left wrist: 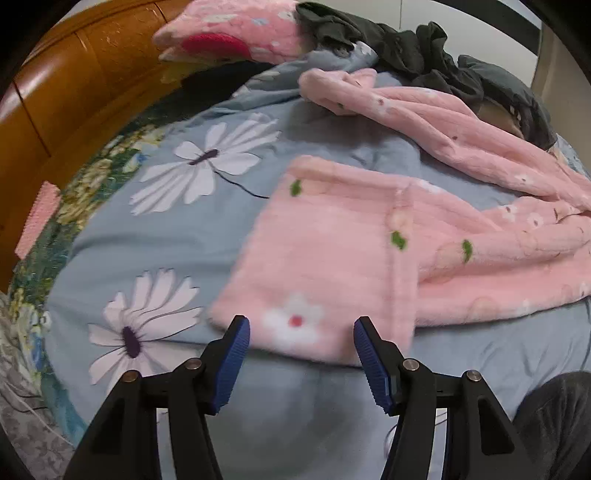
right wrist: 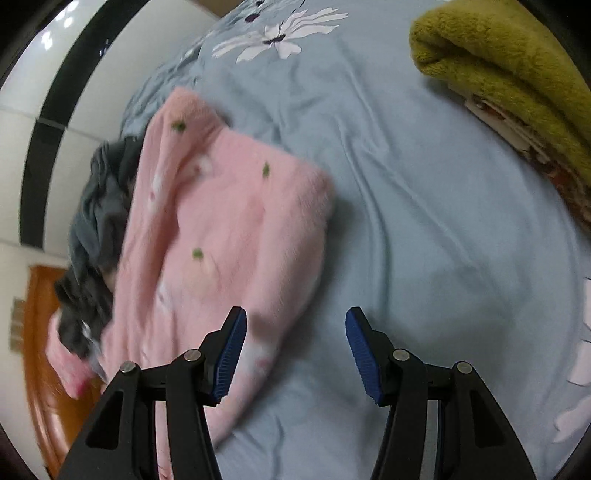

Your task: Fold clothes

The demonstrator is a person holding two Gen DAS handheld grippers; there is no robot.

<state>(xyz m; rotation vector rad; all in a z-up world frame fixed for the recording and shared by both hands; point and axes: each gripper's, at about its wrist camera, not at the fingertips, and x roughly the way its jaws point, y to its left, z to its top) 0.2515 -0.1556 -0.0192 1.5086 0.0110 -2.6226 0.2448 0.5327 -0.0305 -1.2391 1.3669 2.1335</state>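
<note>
1. Pink fleece garment [left wrist: 332, 251] lies spread on the blue-grey flowered bedsheet [left wrist: 177, 229] in the left wrist view, with one squared, folded-over part nearest the camera and the rest trailing off to the right.
2. Same view: the left gripper [left wrist: 301, 326] hovers over the near edge of that folded part, its jaws standing well apart with nothing pinched; the blue pads [left wrist: 231, 363] sit on either side of a white flower print and do not press on the cloth.
3. Beyond the pink fleece lies a rumpled dark grey garment [left wrist: 413, 48], and a pink floral pillow [left wrist: 229, 29] rests against the orange wooden headboard [left wrist: 74, 85].
4. In the right wrist view the pink fleece garment [right wrist: 221, 236] lies to the left of centre on the bedsheet [right wrist: 424, 221], blurred, with the dark grey garment [right wrist: 99, 221] beside its left edge.
5. The right gripper [right wrist: 295, 321] points down at the sheet, jaws apart and empty; its left pad overlaps the garment's edge in the picture, the right one is over bare sheet.
6. A folded olive-green blanket [right wrist: 498, 74] sits at the upper right, well apart from the pink fleece.
</note>
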